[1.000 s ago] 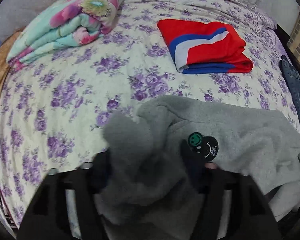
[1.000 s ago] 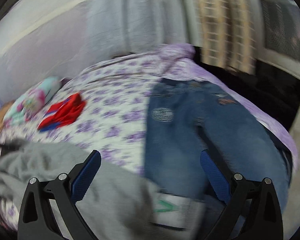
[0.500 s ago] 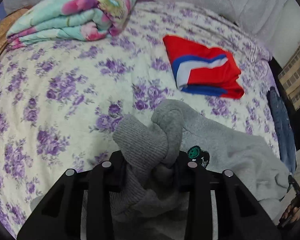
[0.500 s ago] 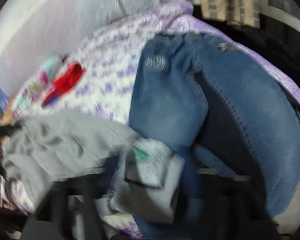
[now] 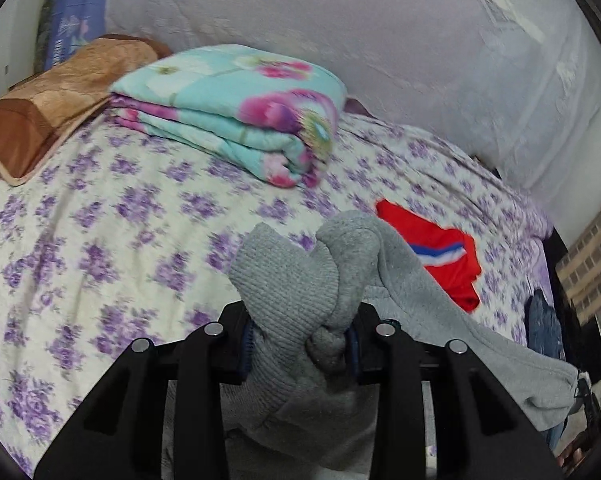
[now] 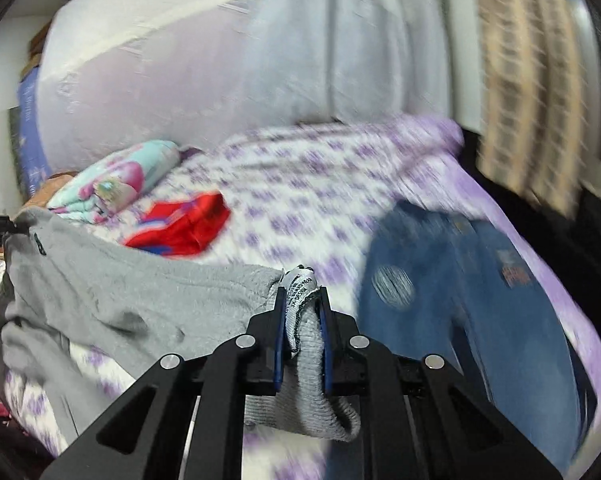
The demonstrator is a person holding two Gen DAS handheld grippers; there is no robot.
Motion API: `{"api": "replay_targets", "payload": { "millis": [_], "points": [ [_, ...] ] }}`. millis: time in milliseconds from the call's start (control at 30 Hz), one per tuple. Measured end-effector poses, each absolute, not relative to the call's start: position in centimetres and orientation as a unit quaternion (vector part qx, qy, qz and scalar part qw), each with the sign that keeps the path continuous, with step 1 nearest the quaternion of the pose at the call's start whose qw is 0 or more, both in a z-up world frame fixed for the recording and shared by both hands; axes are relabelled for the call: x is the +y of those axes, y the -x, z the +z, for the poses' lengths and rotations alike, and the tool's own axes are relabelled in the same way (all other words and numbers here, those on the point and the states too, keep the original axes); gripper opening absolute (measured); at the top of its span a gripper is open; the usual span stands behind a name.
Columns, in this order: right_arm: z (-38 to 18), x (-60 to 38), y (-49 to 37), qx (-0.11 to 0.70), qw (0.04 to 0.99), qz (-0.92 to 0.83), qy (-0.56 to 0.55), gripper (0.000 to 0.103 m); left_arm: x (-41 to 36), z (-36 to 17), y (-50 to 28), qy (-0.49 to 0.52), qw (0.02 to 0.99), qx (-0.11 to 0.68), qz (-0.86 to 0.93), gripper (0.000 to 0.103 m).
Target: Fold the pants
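Left hand-held gripper point(image 5: 298, 340) clamps bunched grey fleece pants point(image 5: 292, 280) | right hand-held gripper point(image 6: 300, 308) pinches their ribbed edge | floral-sheeted bed point(image 5: 100, 216) below

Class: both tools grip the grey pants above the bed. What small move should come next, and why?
Probably draw the left tool and right tool apart: each is shut on a bunched end of the grey pants, and the cloth between sags, creased, over the bed.
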State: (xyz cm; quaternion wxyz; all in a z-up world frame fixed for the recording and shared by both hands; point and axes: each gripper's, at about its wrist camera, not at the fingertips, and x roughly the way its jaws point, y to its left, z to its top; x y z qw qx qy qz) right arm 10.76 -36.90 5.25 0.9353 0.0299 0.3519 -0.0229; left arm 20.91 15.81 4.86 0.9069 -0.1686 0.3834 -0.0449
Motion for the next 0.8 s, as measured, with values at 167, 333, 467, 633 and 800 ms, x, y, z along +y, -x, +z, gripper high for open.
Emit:
{"api": "replay_targets", "payload": {
  "millis": [167, 333, 467, 633, 800],
  "points": [
    [3.4, -35.0, -21.2, 0.381, 0.924, -0.011, -0.024, 0.016, 19.1, 2.5, -24.2, 0.181, 0.894, 0.410, 0.008, 0.041],
    [-7.6, -35.8, -29.0, 0.520, 0.847, -0.106, -0.010, 0.052, 19.9, -5.2, -28.7, 0.163, 0.837, 0.519, 0.050, 0.064],
    [-6.1, -36.0, -26.3, 0.490, 0.865, -0.096, -0.040, 0.082, 20.5, -3.8, -27.6, 0.169, 0.842, 0.511, 0.027, 0.079],
    [-4.2, -36.2, -24.3, 0.481, 0.874, -0.056, -0.040, 0.095, 19.9, -0.6, -23.1, 0.133, 0.852, 0.506, -0.005, 0.086],
    [-8.0, -35.8, -26.3, 0.546, 0.836, -0.005, -0.062, 0.004, 16.6, -3.0, -19.3, 0.091, 0.837, 0.538, -0.040, 0.088]
  ]
}}
